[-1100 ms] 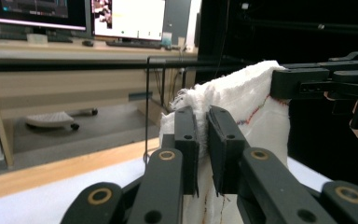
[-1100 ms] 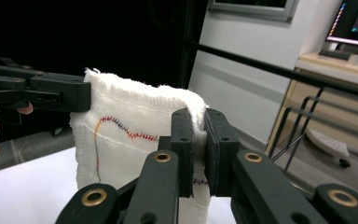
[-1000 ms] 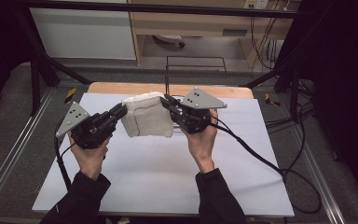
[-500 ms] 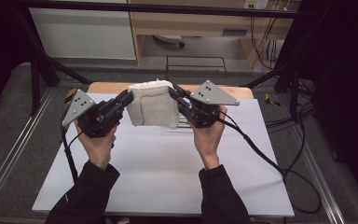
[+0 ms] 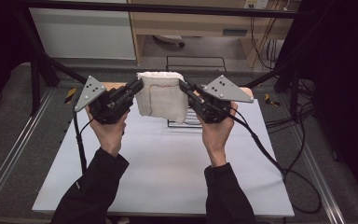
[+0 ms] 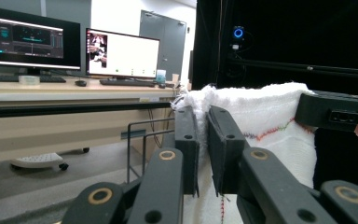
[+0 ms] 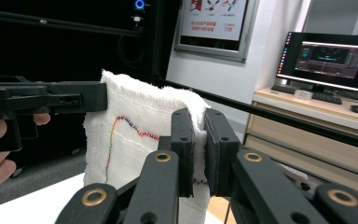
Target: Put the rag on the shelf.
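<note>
A folded white towel [image 5: 162, 95] with coloured stitching hangs in the air above the far part of the white table [image 5: 158, 172]. My left gripper [image 5: 137, 86] is shut on its upper left corner. My right gripper [image 5: 184, 87] is shut on its upper right corner. In the left gripper view my jaws pinch the towel [image 6: 265, 116] edge at the left gripper [image 6: 204, 140], and the other gripper clamps the far corner. In the right gripper view the towel [image 7: 135, 126] drapes down from the right gripper [image 7: 198, 140], and the other gripper grips its far top corner.
A black wire rack [image 5: 186, 122] lies on the table behind the towel. Cables [image 5: 265, 149] trail from the right gripper across the table's right side. Metal frame rails [image 5: 9, 158] run along both sides. Desks with monitors [image 6: 121, 53] stand beyond.
Both grippers have lifted the towel up and away from me, off the table. It now hangs upright between them.
</note>
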The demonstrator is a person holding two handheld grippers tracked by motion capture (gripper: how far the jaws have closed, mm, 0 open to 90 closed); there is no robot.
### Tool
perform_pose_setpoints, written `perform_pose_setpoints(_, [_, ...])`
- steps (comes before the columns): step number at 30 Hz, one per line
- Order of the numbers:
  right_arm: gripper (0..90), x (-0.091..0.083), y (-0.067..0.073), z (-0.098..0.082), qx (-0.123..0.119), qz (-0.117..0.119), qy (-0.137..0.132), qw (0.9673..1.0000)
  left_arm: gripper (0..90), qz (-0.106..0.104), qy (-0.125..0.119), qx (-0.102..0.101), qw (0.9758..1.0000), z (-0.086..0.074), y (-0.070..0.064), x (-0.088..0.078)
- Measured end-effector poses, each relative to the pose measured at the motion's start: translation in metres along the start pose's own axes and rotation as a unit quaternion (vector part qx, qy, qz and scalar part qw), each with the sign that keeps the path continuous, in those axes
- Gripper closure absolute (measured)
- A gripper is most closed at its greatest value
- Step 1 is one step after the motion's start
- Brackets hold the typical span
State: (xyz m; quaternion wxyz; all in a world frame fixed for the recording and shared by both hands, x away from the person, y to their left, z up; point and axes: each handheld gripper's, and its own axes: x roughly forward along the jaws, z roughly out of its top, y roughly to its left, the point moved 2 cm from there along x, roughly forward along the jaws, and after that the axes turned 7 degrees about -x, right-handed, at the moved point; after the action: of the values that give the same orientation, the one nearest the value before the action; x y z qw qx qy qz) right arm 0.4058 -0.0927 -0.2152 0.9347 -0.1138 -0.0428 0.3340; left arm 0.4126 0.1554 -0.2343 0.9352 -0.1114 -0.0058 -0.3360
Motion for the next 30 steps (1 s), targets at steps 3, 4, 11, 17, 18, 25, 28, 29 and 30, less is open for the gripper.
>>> perform_pose_setpoints(3, [83.3,-0.002,-0.008,0.002,0.006,-0.007,-0.004,0.9999,82.4,-0.002,0.0,0.001,1.0,0.004,-0.004,0.009])
perform_pose_setpoints(4, [83.3,-0.002,-0.011,0.003,0.008,-0.009,-0.005,0.9999,82.4,-0.004,0.0,0.001,1.0,0.005,-0.005,0.012])
perform_pose_setpoints(11, [83.3,-0.007,-0.032,0.012,0.015,-0.022,-0.01,0.9996,82.4,-0.009,-0.005,0.008,0.9999,0.019,-0.015,0.032])
perform_pose_setpoints(17, [83.3,-0.009,-0.05,0.023,0.002,-0.034,-0.005,0.9994,82.4,-0.017,-0.009,0.006,0.9998,0.029,-0.023,0.049])
perform_pose_setpoints(18, [83.3,-0.009,-0.053,0.025,-0.001,-0.036,-0.004,0.9994,82.4,-0.017,-0.01,0.007,0.9998,0.03,-0.025,0.052])
perform_pose_setpoints(25, [83.4,-0.009,-0.071,0.034,-0.004,-0.05,-0.006,0.9987,82.4,-0.015,-0.017,0.02,0.9995,0.041,-0.032,0.066])
perform_pose_setpoints(28, [83.3,-0.006,-0.077,0.039,-0.006,-0.055,-0.006,0.9984,82.4,-0.016,-0.015,0.019,0.9996,0.046,-0.033,0.072])
perform_pose_setpoints(29, [83.3,-0.005,-0.08,0.04,-0.008,-0.056,-0.005,0.9984,82.4,-0.016,-0.016,0.016,0.9996,0.047,-0.033,0.075])
perform_pose_setpoints(30, [83.3,-0.004,-0.082,0.041,-0.009,-0.058,-0.004,0.9983,82.4,-0.015,-0.016,0.017,0.9996,0.048,-0.033,0.077])
